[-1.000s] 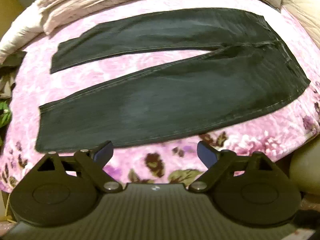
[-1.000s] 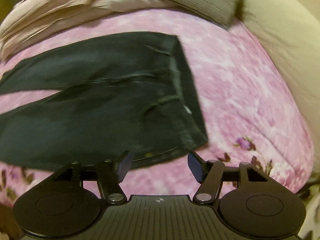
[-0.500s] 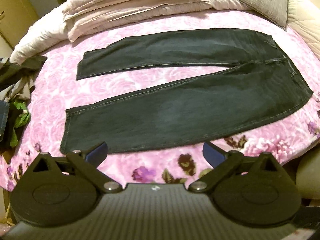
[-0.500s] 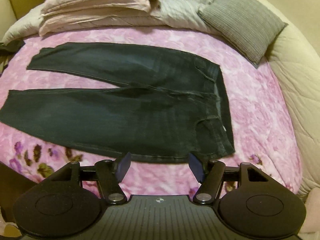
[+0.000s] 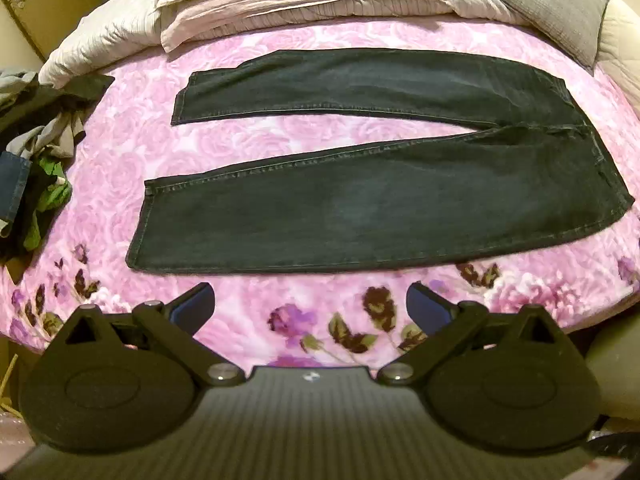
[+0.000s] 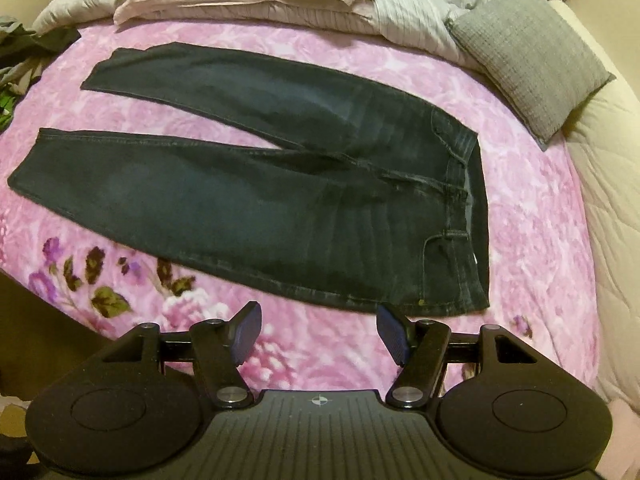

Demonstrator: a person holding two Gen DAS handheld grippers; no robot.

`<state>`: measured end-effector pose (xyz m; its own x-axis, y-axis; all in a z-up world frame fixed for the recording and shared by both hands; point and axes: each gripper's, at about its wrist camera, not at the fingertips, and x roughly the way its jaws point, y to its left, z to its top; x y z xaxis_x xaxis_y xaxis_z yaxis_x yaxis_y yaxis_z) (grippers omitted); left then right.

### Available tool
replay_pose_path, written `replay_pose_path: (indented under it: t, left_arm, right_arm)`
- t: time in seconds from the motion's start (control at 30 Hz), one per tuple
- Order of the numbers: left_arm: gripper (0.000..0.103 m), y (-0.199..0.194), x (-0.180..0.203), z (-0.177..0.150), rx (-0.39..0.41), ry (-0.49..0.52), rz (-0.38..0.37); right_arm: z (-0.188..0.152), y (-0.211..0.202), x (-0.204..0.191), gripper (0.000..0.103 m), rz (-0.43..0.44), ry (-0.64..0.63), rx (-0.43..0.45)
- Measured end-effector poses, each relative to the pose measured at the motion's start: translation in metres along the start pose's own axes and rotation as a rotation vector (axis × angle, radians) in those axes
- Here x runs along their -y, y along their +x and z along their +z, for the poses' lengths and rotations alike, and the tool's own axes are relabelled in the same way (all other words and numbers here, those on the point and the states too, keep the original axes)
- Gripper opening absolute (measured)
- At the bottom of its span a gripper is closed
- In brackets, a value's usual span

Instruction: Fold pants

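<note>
Now hover both empty: left gripper (image 5: 310, 306) spread wide, right gripper (image 6: 318, 330) part open, above pants (image 5: 380, 208) flat on bedspread (image 5: 320, 156); pinch near leg's hem and waistband, fold onto far leg

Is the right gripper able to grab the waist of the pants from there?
Probably yes: the right gripper is open and empty, and the pants' waistband corner lies flat just beyond its fingers, nothing covering it.
</note>
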<state>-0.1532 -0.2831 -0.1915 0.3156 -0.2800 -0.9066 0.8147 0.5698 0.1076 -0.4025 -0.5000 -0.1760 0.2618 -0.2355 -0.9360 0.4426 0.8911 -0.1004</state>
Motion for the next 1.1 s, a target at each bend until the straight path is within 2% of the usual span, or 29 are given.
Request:
replay_pose_path:
  t: [0.37,1.1]
  left_arm:
    - [0.1,-0.001,0.01,0.008,-0.011,-0.02,-0.012]
    - [0.101,-0.001,0.001,0.002,-0.009,-0.024,-0.015]
  right_arm:
    - [0.0,-0.005,-0.006,0.061,0.013,0.027,0.006]
    - [-0.003,-0.003,-0.025,0.061,0.013,0.031,0.008]
